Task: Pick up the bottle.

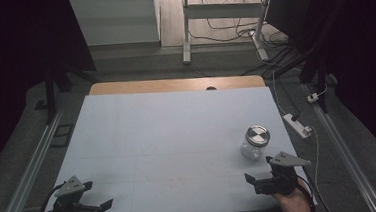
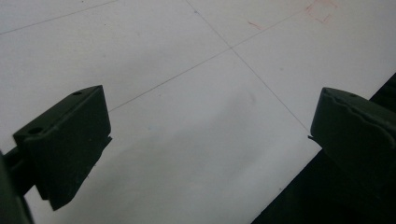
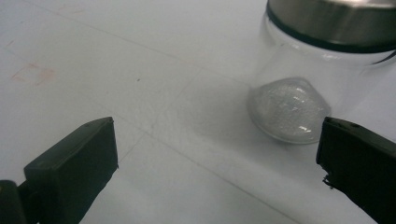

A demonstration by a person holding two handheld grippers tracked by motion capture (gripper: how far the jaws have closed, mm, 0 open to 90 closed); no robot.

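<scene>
You are holding the left gripper point(image 1: 95, 206) at the near left corner of the pale surface point(image 1: 168, 137), its jaws spread wide with nothing between them, over bare sheet and thin pencilled lines. Further right, your right gripper point(image 1: 257, 177) is hovering near the front edge, jaws also gaping wide and empty. Just beyond it, the glass jar point(image 1: 254, 142) is standing upright with its metal lid point(image 1: 257, 134) on, close to the right jaw but apart from it.
</scene>
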